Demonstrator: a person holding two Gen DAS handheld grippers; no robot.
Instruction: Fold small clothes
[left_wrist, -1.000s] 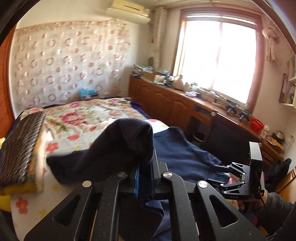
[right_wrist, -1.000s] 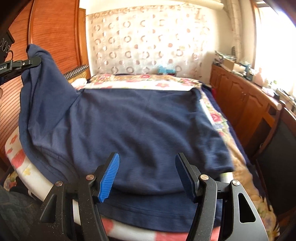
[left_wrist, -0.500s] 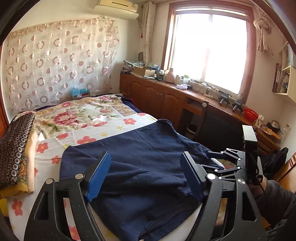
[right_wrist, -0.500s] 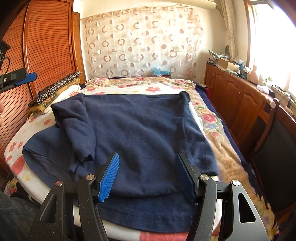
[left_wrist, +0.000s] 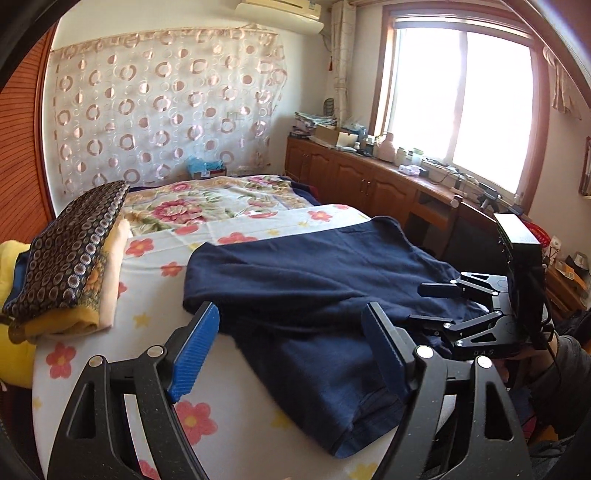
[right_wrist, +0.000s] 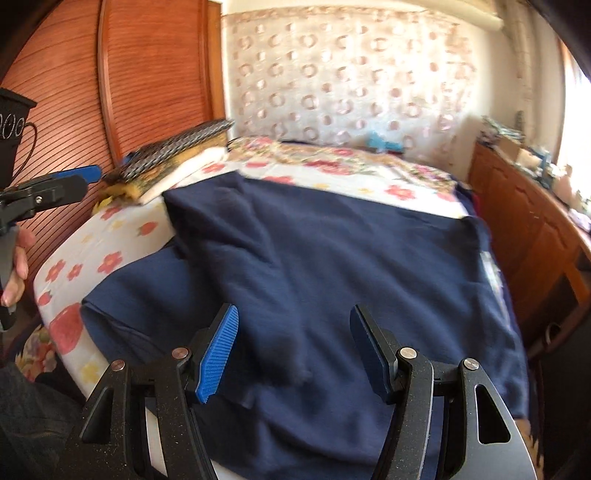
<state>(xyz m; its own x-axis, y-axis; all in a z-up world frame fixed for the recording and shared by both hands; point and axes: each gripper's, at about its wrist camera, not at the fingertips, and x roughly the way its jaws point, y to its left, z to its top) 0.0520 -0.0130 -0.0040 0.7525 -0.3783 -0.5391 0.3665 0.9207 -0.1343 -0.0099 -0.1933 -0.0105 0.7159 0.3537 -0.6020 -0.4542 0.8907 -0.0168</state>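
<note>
Sweater (right_wrist: 332, 266) lies flat on the bed (left_wrist: 229, 236), length running toward the curtain, one sleeve folded across it. Left gripper (left_wrist: 291, 347) just opened, fingers spread, empty; right gripper (right_wrist: 293, 350) likewise spread, empty.

Navy long-sleeved top (right_wrist: 332, 266): plain dark blue knit, spread flat across near end of bed (right_wrist: 110, 258) on flowered sheet. One sleeve (right_wrist: 255, 280) folded inward, lying diagonally over body from far left shoulder toward near hem, cuff resting on cloth. Near edge hangs over mattress edge. Far edge runs straight across sheet. Right side reaches bed's right edge. Cloth softly creased, nothing gripping it.
</note>
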